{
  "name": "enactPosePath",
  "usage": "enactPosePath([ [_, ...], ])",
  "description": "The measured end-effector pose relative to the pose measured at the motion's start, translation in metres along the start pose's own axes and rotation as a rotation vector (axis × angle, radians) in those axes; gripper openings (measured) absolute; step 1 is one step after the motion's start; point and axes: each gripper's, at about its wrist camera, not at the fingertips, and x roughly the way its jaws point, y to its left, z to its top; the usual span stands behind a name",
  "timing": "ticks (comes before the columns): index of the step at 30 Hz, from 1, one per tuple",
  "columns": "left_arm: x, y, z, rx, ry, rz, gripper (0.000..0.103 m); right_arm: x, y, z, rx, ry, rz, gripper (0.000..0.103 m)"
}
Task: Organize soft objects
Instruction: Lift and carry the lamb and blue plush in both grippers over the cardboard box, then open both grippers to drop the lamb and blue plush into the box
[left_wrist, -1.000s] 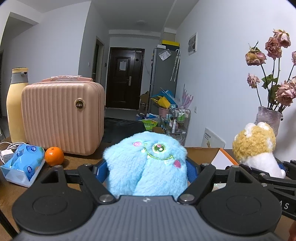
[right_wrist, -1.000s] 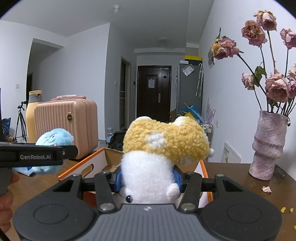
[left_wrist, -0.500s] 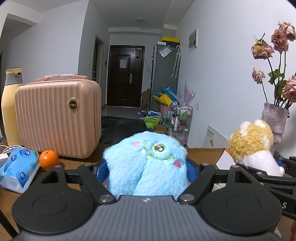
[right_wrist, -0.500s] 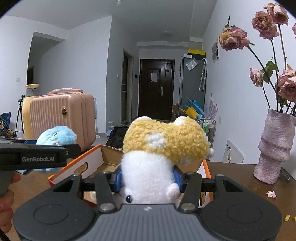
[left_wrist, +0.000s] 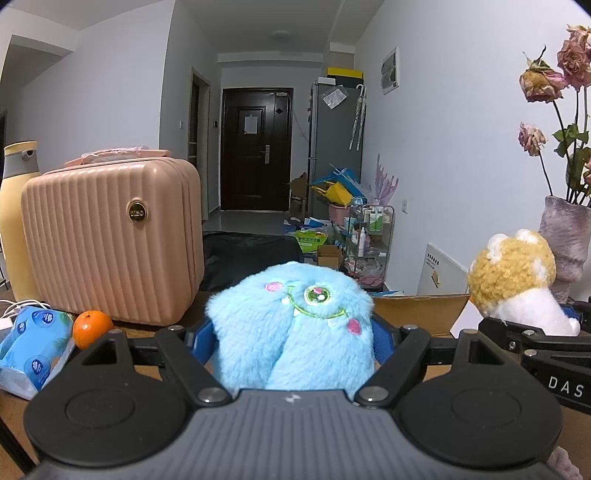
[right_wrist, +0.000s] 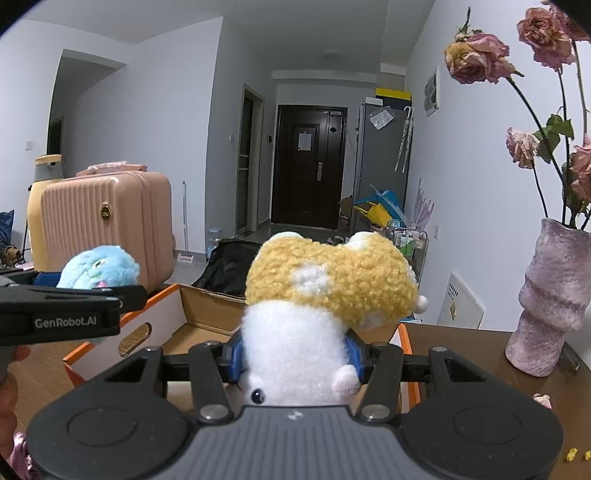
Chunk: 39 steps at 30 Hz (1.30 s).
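Note:
My left gripper (left_wrist: 291, 339) is shut on a fluffy light-blue monster plush (left_wrist: 295, 325) and holds it above the table. My right gripper (right_wrist: 295, 354) is shut on a yellow-and-white plush (right_wrist: 325, 295), held over an open cardboard box with orange edges (right_wrist: 162, 317). The blue plush also shows at the left in the right wrist view (right_wrist: 98, 266), in the left gripper. The yellow plush shows at the right in the left wrist view (left_wrist: 513, 284). The box's far wall (left_wrist: 417, 310) lies behind the blue plush.
A pink ribbed suitcase (left_wrist: 110, 240) and a yellow bottle (left_wrist: 14, 206) stand at the left. An orange (left_wrist: 92, 328) and a blue tissue pack (left_wrist: 33, 336) lie before them. A purple vase of dried roses (right_wrist: 550, 299) stands on the brown table at the right.
Both grippers have kept their plushes. The left view has shifted right, so the suitcase and orange slid left. The right gripper has moved closer over the box.

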Motion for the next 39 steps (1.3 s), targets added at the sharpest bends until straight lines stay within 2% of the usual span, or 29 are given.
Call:
enactPosePath([
  [13,0.022,-0.007,0.005,0.026,0.007,0.023,0.080,0.035,0.001,0.007,-0.030,0.079,-0.006,0.050],
  [25,0.048,-0.007,-0.004,0.045,0.093,0.034,0.080,0.060,0.002,-0.006,-0.025,0.155,0.022,0.050],
  [33,0.055,-0.008,-0.010,0.063,0.106,0.047,0.080,0.064,0.005,-0.007,-0.031,0.171,0.012,0.050],
  [38,0.055,-0.004,-0.009,0.051,0.096,0.044,0.085,0.072,0.010,-0.002,-0.031,0.186,-0.012,0.056],
  [39,0.056,-0.003,-0.009,0.046,0.097,0.044,0.087,0.073,0.009,-0.002,-0.028,0.188,-0.019,0.063],
])
